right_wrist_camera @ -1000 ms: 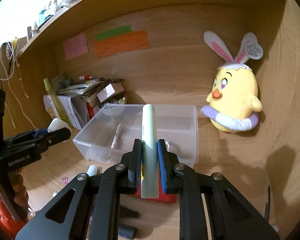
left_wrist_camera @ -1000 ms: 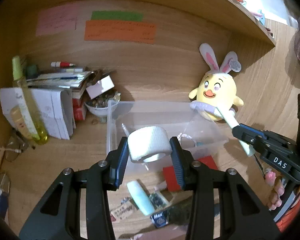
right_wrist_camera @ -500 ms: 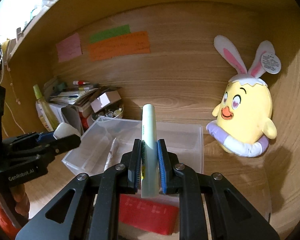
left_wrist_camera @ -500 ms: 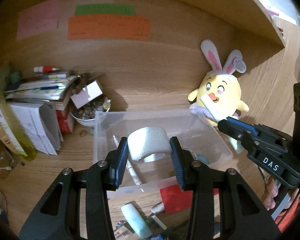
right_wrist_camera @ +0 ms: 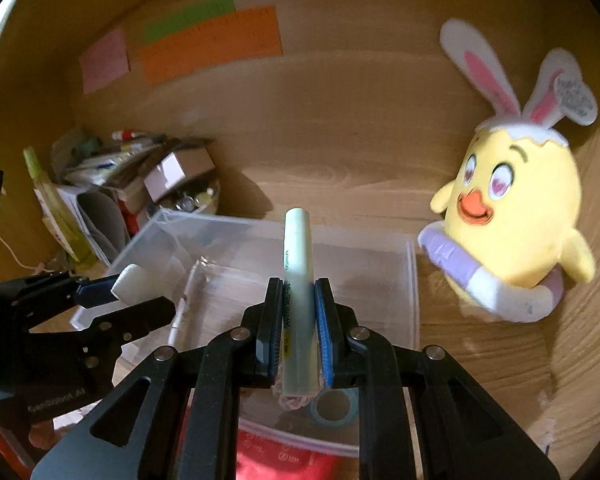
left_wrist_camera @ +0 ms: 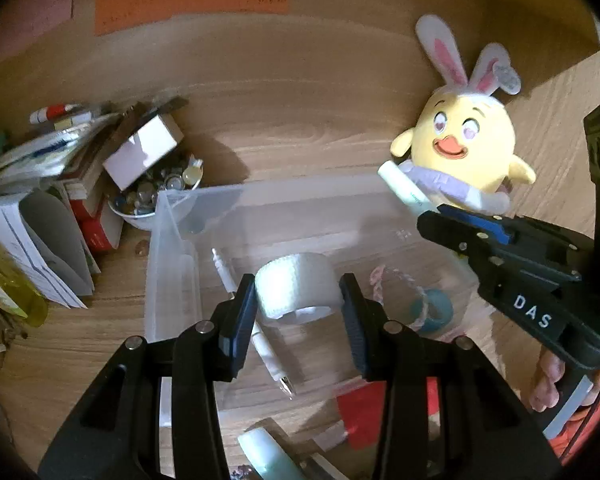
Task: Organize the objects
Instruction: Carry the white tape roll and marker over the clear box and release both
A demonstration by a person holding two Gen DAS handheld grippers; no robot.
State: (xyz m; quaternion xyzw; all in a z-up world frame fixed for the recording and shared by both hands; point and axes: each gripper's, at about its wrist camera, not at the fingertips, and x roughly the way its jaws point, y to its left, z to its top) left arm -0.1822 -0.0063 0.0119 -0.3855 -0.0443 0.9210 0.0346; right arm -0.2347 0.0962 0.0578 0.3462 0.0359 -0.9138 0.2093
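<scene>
Off to the left of my left gripper (left_wrist_camera: 298, 312) sits a leaning stack of papers and books (left_wrist_camera: 40, 216) with a small bowl of odds and ends (left_wrist_camera: 156, 196) just beside the clear plastic bin (left_wrist_camera: 172, 240). If I swing wide that way on release, I could clip the bowl or tip the stack.

My left gripper is pinching a white tape roll (left_wrist_camera: 296, 290) by its outer sides, held over the bin's interior. Below and slightly left of it a white pen (left_wrist_camera: 252, 320) lies on the bin floor. I judge the roll could land on the pen, or on edge and roll toward the near wall. Opening while low enough should prevent that.

Right of the roll, a braided bracelet (left_wrist_camera: 396, 292) and a small teal ring (left_wrist_camera: 434, 308) lie in the bin.

My right gripper (right_wrist_camera: 298, 334) is clamped on a pale green tube (right_wrist_camera: 296, 292), standing upright between the pads, over the bin's near right part. The two grippers are near each other above the same bin, so I reckon a collision is the main risk if both descend together. The tube is gripped low on its length and may topple outward, past the rim, toward the yellow chick plush (right_wrist_camera: 516, 220) further right.
</scene>
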